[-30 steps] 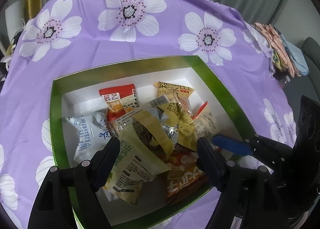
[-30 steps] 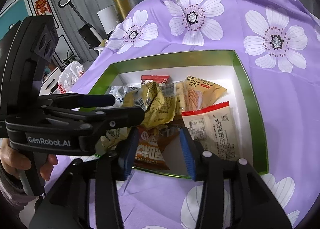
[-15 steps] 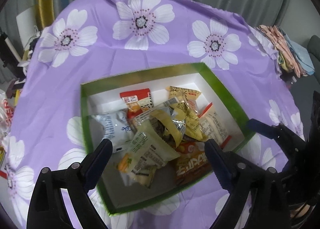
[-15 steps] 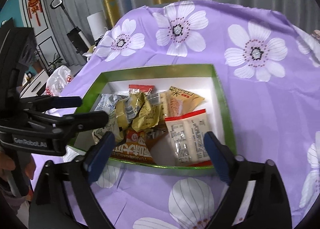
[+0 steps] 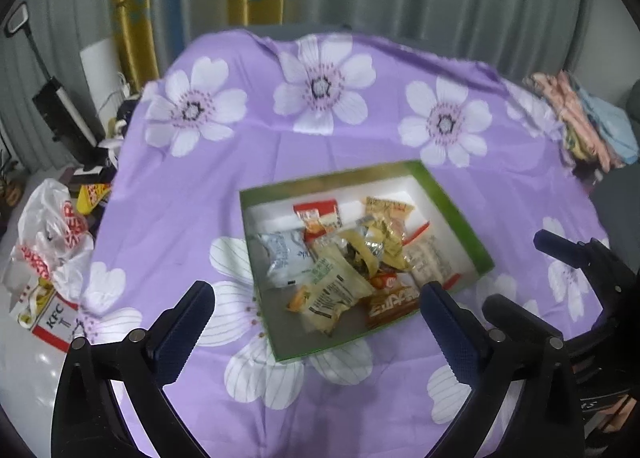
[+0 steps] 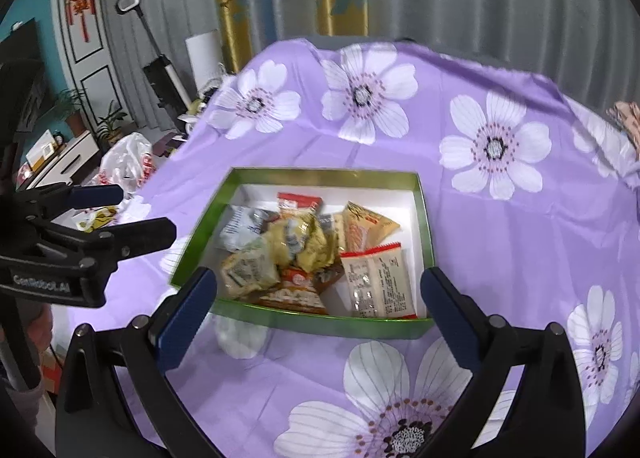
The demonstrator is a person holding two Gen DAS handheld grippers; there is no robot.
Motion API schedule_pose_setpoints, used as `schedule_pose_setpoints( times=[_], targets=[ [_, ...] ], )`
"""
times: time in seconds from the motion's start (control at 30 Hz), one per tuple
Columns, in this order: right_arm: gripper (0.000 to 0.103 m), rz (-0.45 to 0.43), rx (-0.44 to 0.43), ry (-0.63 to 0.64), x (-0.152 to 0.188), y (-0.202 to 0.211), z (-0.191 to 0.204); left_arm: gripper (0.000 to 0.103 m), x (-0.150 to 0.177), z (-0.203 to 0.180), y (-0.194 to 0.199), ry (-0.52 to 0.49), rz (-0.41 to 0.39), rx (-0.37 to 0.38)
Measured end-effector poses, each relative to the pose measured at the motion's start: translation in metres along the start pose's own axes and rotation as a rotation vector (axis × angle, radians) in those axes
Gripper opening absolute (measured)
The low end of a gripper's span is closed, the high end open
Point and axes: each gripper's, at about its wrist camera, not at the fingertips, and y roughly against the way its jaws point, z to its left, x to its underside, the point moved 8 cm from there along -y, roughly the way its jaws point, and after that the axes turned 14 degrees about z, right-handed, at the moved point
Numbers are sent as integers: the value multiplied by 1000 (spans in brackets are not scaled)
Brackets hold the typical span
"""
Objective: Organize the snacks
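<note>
A green-rimmed box (image 5: pixel 260 290) with a white inside sits on the purple flowered cloth and also shows in the right wrist view (image 6: pixel 328 324). It holds several snack packets: a yellow-green packet (image 5: pixel 332 294), a silver-white packet (image 5: pixel 282 258), a red-edged clear packet (image 6: pixel 376 284), an orange packet (image 6: pixel 366 225). My left gripper (image 5: pixel 314 324) is open and empty, raised back above the box's near edge. My right gripper (image 6: pixel 320 304) is open and empty, raised before the box's near wall. Each gripper shows in the other's view: the right gripper (image 5: pixel 576 258) and the left gripper (image 6: pixel 100 213).
The purple flowered cloth (image 5: pixel 320 129) covers a table. A white plastic bag (image 5: pixel 52 234) and a KFC box (image 5: pixel 52 318) lie off its left edge. Folded cloths (image 5: pixel 588 121) are stacked at the far right. Curtains hang behind.
Both grippers have pulled up and back from the box, so it looks smaller. The right gripper's jaws opened wide. The snacks stay in the box.
</note>
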Motion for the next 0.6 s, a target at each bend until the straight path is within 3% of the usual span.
schedule_pose_setpoints(
  times=[0.27, 0.6],
  targets=[
    [103, -26, 1, 37, -16, 50, 18, 102, -1, 7, 45, -5, -61, -88],
    [103, -43, -3, 39, -25, 76, 21, 102, -5, 5, 75, 5, -88, -91]
  ],
)
